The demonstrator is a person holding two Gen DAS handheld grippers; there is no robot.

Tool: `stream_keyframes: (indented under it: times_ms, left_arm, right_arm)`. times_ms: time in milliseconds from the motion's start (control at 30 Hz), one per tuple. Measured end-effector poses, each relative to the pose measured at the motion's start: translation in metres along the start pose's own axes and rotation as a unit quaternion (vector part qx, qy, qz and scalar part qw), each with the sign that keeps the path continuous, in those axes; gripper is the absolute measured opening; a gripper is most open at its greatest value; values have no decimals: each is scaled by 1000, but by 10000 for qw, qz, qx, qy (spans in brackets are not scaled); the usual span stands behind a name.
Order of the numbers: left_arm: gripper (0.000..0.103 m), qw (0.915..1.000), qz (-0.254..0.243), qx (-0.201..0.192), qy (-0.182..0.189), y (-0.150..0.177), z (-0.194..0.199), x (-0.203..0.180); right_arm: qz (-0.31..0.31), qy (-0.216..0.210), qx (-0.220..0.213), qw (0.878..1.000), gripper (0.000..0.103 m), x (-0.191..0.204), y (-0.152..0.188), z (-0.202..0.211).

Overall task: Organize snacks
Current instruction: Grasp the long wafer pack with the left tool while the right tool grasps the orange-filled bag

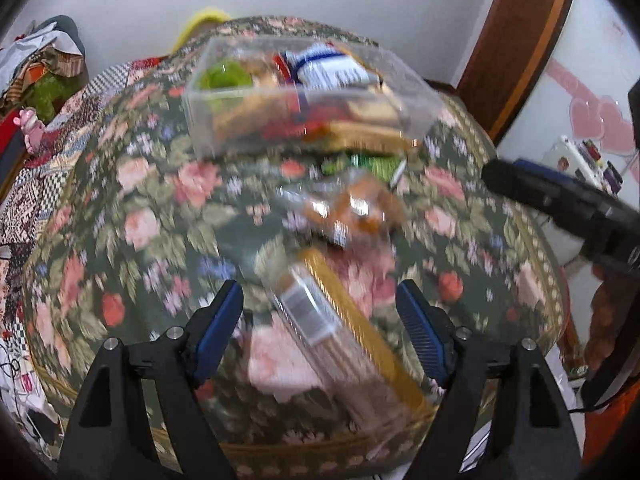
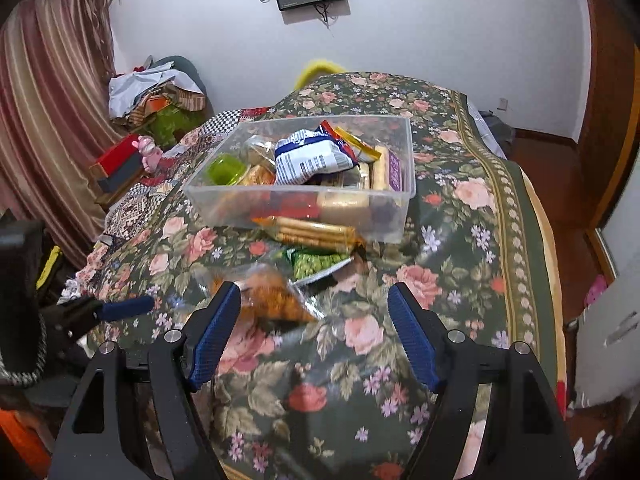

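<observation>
In the left wrist view, the left tool (image 1: 320,332) hangs with its blue-padded fingers wide apart, gripping nothing, over a gold-edged biscuit packet (image 1: 340,328) that lies diagonally on the floral cloth (image 1: 140,208) in the lower centre of the frame. The picture is blurred, so fine detail on the packet is unreadable. Above it in the frame lies a clear bag of orange snacks (image 1: 352,208), and beyond that a green packet (image 1: 372,164), just beside the near wall of the clear plastic bin (image 1: 200,120) in the upper centre. The right tool shows as a dark shape at the right edge.

In the right wrist view, the right tool (image 2: 314,328) also stands spread apart and empty, low in the frame. The orange snack bag (image 2: 276,300) lies just beyond its left finger, the green packet (image 2: 316,262) above that, and a long biscuit roll (image 2: 316,234) against the bin (image 2: 408,152). The bin holds a blue-and-white bag (image 2: 312,160), a green cup (image 2: 226,168) and other wrapped snacks.
</observation>
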State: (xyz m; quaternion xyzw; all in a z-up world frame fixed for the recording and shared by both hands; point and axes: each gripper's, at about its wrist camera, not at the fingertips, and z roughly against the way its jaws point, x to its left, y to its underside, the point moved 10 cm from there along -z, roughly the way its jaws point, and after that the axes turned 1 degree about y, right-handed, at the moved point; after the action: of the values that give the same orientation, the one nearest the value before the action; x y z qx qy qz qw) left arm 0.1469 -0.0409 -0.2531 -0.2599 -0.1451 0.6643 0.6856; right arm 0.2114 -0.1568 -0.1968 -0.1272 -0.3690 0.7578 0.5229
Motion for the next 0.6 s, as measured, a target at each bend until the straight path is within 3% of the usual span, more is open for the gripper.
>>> stream_keyframes:
  times_ms: [133,367,600]
  left_arm:
    - [79,9999,-65,108,-72,15,-9,1]
    - [80,9999,50,-112,63,17,-1,23]
    - [70,9997,86,-245,16,11,1,49]
  right_arm:
    - [5,-3,37,10000,74,5,6,-1]
    - [178,-56,210,9996,74,23,14,-14]
    - [377,-129,442,9982,74,47,18,-41]
